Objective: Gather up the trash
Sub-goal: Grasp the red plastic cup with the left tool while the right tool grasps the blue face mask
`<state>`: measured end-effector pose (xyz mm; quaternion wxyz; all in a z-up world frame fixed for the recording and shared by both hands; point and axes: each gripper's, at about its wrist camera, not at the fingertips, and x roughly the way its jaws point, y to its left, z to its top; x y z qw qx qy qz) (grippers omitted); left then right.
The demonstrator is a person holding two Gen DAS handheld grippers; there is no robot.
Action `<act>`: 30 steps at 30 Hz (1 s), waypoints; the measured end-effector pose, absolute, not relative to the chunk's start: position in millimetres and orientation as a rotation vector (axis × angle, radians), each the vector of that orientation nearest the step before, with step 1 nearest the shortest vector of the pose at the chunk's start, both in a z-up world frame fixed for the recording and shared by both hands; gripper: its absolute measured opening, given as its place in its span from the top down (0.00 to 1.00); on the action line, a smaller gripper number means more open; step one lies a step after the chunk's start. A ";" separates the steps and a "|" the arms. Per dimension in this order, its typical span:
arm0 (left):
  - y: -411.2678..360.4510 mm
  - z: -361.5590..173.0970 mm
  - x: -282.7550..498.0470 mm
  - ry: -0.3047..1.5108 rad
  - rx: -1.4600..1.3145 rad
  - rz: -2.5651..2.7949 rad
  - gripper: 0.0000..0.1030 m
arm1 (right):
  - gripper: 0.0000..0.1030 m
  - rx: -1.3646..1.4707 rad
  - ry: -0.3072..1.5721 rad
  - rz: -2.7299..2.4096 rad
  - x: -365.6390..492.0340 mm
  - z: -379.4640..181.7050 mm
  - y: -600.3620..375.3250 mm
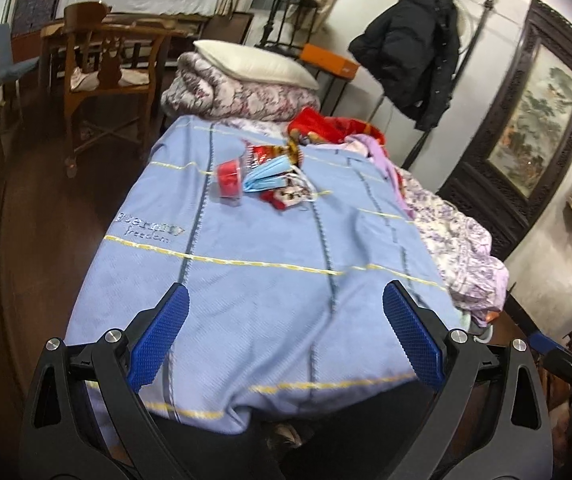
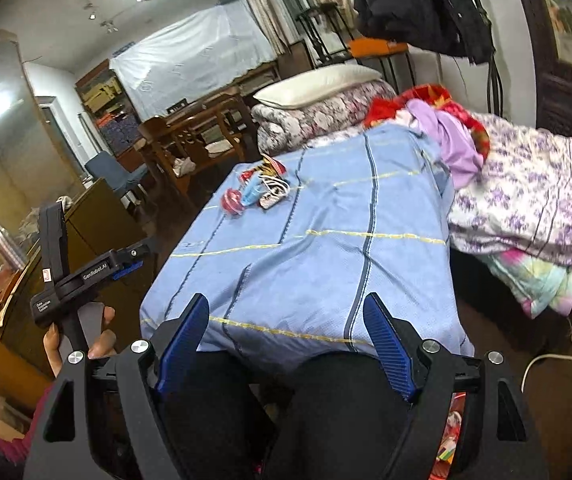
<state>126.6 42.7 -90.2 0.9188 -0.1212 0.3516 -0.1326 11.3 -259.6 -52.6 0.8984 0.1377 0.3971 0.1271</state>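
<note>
on the blue cloth (image 1: pixel 270 240) ahead of me lies the trash, a small heap near the far left part of the covered surface: a red cup (image 1: pixel 230 178) on its side, a blue mask (image 1: pixel 264 180) just beside it, and crumpled wrappers (image 1: pixel 287 196) touching the mask, with white loops trailing off to the right. my left gripper (image 1: pixel 284 336) hangs over the near end of the cloth, pads spread wide with nothing between them, and the heap sits straight ahead and a little left of its centre line, well apart from the fingertips. my right gripper (image 2: pixel 287 344) is spread too, empty, above my dark trousers at the near edge; from it the heap (image 2: pixel 256 196) lies ahead and off to the left, across more of the cloth. in the right view i can see my left hand (image 2: pixel 98 336) holding its tool low at the left, on the heap's side of the cloth. so i judge the left is the nearer one and the natural one to go first. the heap's long axis runs roughly crosswise to my reach, cup at the left end, wrappers at the right, so a straight advance would meet it broadside. the mask and wrappers are soft and tangled, and i expect the loops may drag a neighbour along. bedding (image 2: pixel 525 184) piled to the right is no part of this.
</note>
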 end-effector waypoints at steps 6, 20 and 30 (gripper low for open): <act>53.3 -104.3 170.0 0.767 -0.241 -0.223 0.09 | 0.24 0.293 0.873 0.240 44.0 -70.0 -257.6; 58.5 -130.7 268.3 0.824 -0.242 -0.148 0.09 | 0.24 0.327 0.964 0.195 101.9 -108.3 -268.0; 53.1 -153.6 322.0 0.862 -0.240 -0.133 0.13 | 0.24 0.331 1.011 0.176 128.7 -126.9 -269.6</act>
